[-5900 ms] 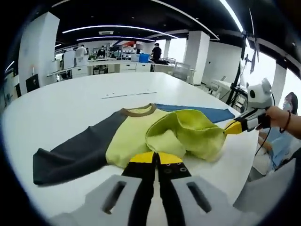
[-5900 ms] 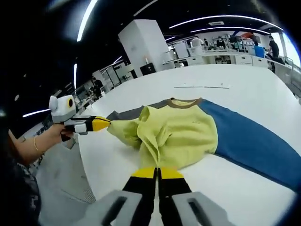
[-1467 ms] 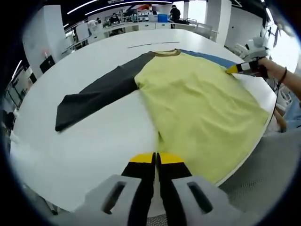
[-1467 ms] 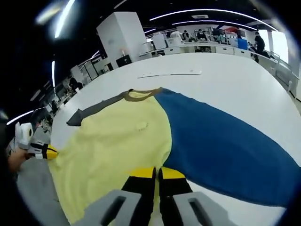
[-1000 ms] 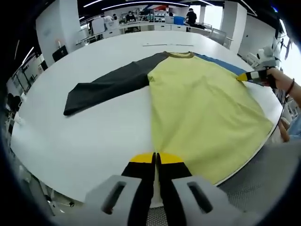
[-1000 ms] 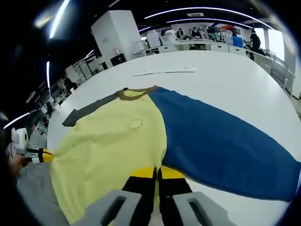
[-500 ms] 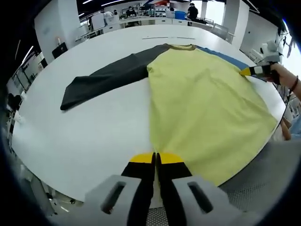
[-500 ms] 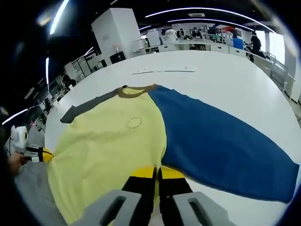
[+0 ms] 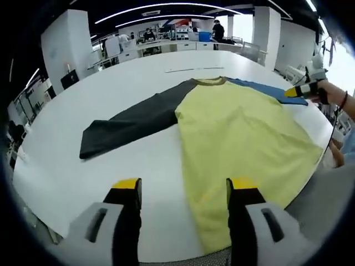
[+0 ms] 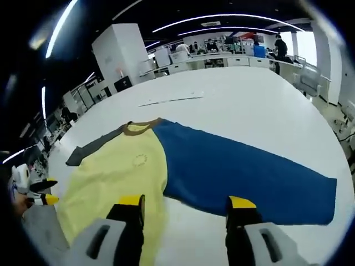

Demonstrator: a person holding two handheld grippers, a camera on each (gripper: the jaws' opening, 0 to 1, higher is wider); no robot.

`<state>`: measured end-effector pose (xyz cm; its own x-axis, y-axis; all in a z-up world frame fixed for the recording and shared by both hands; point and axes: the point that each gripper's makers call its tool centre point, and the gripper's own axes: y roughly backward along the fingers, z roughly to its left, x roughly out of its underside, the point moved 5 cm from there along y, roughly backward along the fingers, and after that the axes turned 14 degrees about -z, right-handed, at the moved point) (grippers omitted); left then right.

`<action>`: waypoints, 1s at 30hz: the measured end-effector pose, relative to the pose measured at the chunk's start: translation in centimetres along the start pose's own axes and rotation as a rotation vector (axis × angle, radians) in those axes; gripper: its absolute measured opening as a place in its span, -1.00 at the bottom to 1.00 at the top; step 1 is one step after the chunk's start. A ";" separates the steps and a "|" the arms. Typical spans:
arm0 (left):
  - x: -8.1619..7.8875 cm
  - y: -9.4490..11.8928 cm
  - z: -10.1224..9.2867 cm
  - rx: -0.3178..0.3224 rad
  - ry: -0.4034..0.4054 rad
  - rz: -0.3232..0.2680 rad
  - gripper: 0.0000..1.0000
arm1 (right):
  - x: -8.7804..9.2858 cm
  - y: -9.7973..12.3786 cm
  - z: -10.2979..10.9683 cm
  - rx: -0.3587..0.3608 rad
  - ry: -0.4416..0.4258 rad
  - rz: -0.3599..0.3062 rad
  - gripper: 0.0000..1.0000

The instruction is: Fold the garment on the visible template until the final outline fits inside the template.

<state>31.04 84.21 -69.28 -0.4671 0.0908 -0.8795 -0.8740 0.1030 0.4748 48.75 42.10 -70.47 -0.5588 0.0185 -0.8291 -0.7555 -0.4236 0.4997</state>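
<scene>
Ahead of left gripper point(image 9: 184, 191), garment point(image 9: 238, 133) flat

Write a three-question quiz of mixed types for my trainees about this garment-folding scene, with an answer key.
1. True or false: the left gripper is shut on the hem of the garment.
2. Multiple choice: the sleeve spread out in the right gripper view is A) yellow, B) blue, C) dark grey.
3. Fill the gap: the garment lies ____ on the white table, with both sleeves stretched out to the sides.

Key
1. False: both the left gripper and the right gripper stand open, holding nothing.
2. B.
3. Flat.
</scene>
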 end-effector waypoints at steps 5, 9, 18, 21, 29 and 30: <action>-1.0 0.0 0.6 -0.002 0.003 -0.063 0.67 | -0.1 1.8 -3.5 0.078 -0.036 0.001 0.32; -1.4 0.1 1.0 -0.007 0.017 -0.093 0.86 | 0.0 3.0 -6.1 0.139 -0.048 0.004 0.33; -1.3 0.4 1.5 -0.004 -0.009 -0.077 0.98 | 0.5 5.3 -11.7 0.290 -0.032 0.004 0.25; -1.5 0.7 1.4 -0.001 -0.020 -0.080 0.98 | 0.9 6.3 -12.4 0.319 -0.041 -0.005 0.20; -1.8 1.0 1.6 0.001 -0.038 -0.088 0.98 | 1.9 8.4 -13.8 0.387 -0.061 0.004 0.11; -1.8 1.0 1.7 -0.003 -0.040 -0.089 0.98 | 2.0 8.5 -13.9 0.396 -0.076 0.005 0.08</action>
<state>31.23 85.79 -67.15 -0.3817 0.1210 -0.9163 -0.9123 0.1096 0.3945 45.93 25.96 -71.32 -0.5756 0.0906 -0.8127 -0.8176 -0.0419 0.5743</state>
